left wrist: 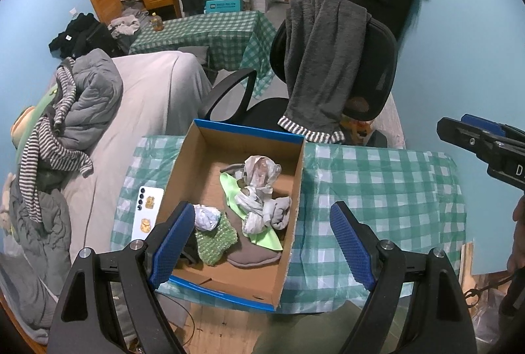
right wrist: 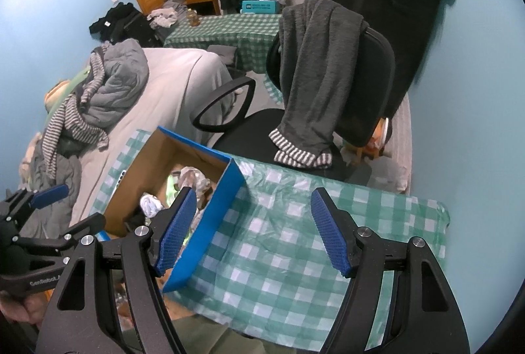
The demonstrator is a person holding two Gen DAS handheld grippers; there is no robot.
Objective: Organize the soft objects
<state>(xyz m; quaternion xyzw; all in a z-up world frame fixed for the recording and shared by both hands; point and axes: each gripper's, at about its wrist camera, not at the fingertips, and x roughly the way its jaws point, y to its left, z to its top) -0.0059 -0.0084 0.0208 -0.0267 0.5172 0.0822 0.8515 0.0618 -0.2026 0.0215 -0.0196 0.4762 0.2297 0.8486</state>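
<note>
With both my left hand-held gripper [left wrist: 262, 242] and right hand-held gripper [right wrist: 252, 229] wide open and empty, I judged the box [left wrist: 295, 189] below my left one held everything, so only tidying remained

My right gripper [right wrist: 254, 227] hangs over the table [right wrist: 295, 242] with both blue pads [right wrist: 329, 232] spread wide and nothing between them. My left pad overlaps the box [right wrist: 213, 216], which sits at ten o'clock from my jaws, its blue wall facing me. Inside it I see a white bundle [right wrist: 151, 204], a green cloth [right wrist: 170, 185] and crumpled plastic [right wrist: 193, 176]. At nine o'clock, low on the frame's edge, my left gripper [right wrist: 42, 199] shows from the side; I cannot tell how its jaws stand. At twelve o'clock, beyond the table, a chair [right wrist: 370, 84] carries a grey garment [right wrist: 315, 75] with striped cuffs. The bed [right wrist: 170, 81] lies at eleven o'clock.
</note>
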